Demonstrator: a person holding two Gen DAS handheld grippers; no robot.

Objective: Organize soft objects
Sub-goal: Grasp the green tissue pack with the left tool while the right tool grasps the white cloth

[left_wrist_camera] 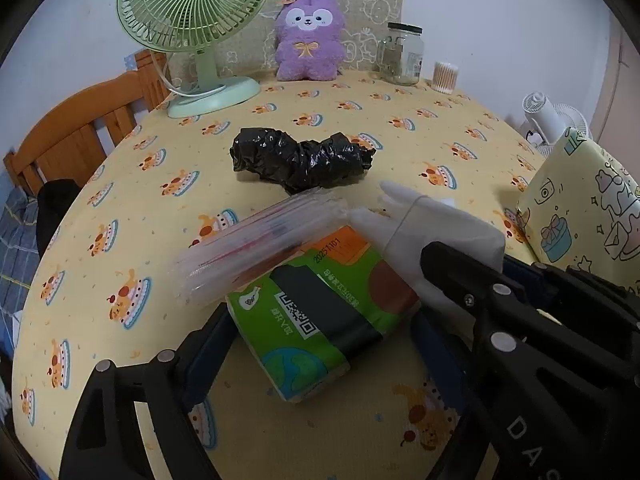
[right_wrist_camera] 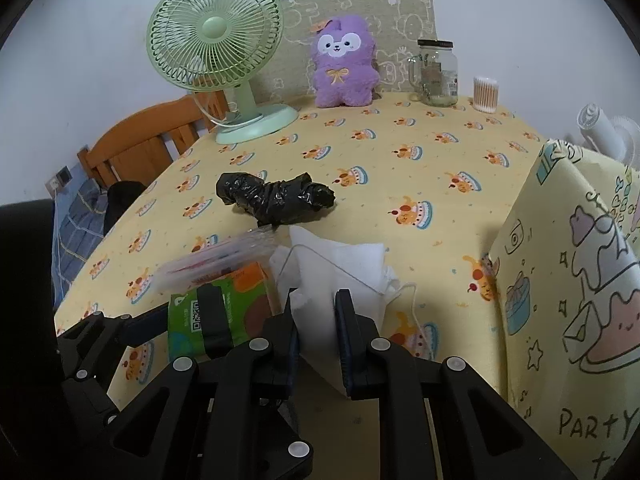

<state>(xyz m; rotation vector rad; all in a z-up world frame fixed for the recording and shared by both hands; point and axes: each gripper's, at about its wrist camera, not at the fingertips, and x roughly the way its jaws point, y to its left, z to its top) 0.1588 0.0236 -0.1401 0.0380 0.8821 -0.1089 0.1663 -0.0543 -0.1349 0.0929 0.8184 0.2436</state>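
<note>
white masks (right_wrist_camera: 320, 280) between right claw (right_wrist_camera: 318, 334) fingers

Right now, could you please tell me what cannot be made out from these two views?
- Bag: inside hidden by its own wall; cut off at the right edge, both views.
- Tissue pack: far end covered by the clear sleeve, left view.
- White cloth: lower part hidden between the right claw fingers.
- Jar label: too small.

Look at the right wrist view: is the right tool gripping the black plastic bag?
No. The right tool is clamped on the white masks; the black plastic bag lies apart, farther up the table.
</note>
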